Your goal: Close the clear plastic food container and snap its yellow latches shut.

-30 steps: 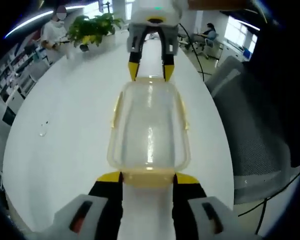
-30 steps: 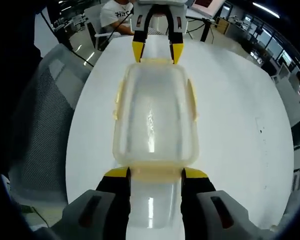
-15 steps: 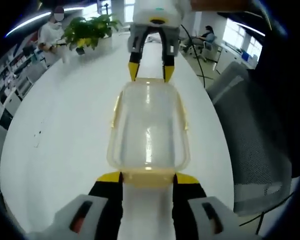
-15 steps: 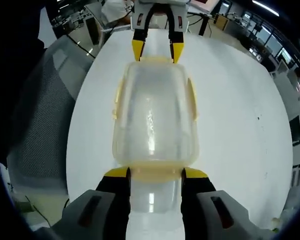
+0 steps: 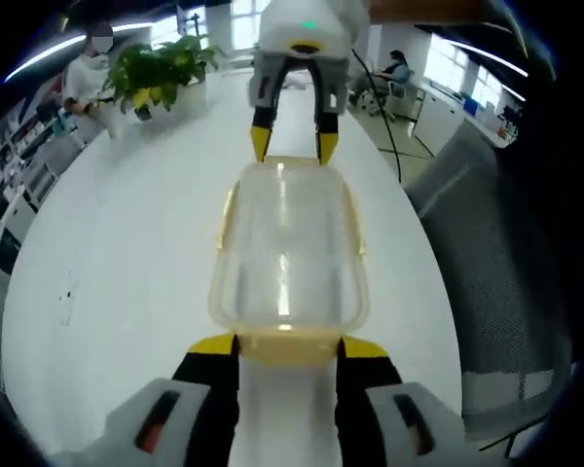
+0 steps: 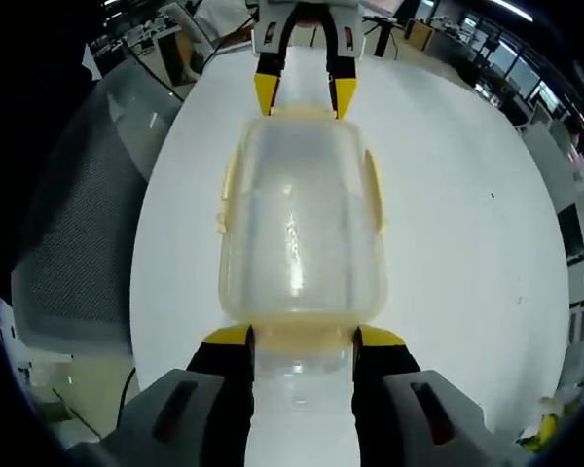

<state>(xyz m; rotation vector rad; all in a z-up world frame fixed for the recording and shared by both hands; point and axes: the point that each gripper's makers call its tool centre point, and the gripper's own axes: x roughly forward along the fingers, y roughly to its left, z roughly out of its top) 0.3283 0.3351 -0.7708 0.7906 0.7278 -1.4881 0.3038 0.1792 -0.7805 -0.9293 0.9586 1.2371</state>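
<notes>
The clear plastic container [image 5: 287, 253] with its lid on hangs between both grippers, above the white table [image 5: 127, 243]. My left gripper [image 5: 287, 347] is shut on the yellow end latch [image 5: 287, 342] nearest it. The right gripper [image 5: 290, 146] holds the far end the same way. In the right gripper view the container [image 6: 300, 233] runs lengthwise from my right gripper [image 6: 302, 339], shut on its near yellow latch [image 6: 302, 336], to the left gripper [image 6: 305, 97] at the far end. Yellow side latches [image 5: 224, 219] [image 6: 375, 195] lie along the long sides.
A grey mesh chair [image 5: 496, 272] [image 6: 78, 233] stands beside the table's edge. A potted plant [image 5: 156, 73] and a seated person [image 5: 88, 68] are at the far end. The white tabletop [image 6: 448, 195] spreads wide on the other side.
The background has slid in both views while the container keeps its place between the jaws, so it moves along with both grippers. Both grips look unchanged.
</notes>
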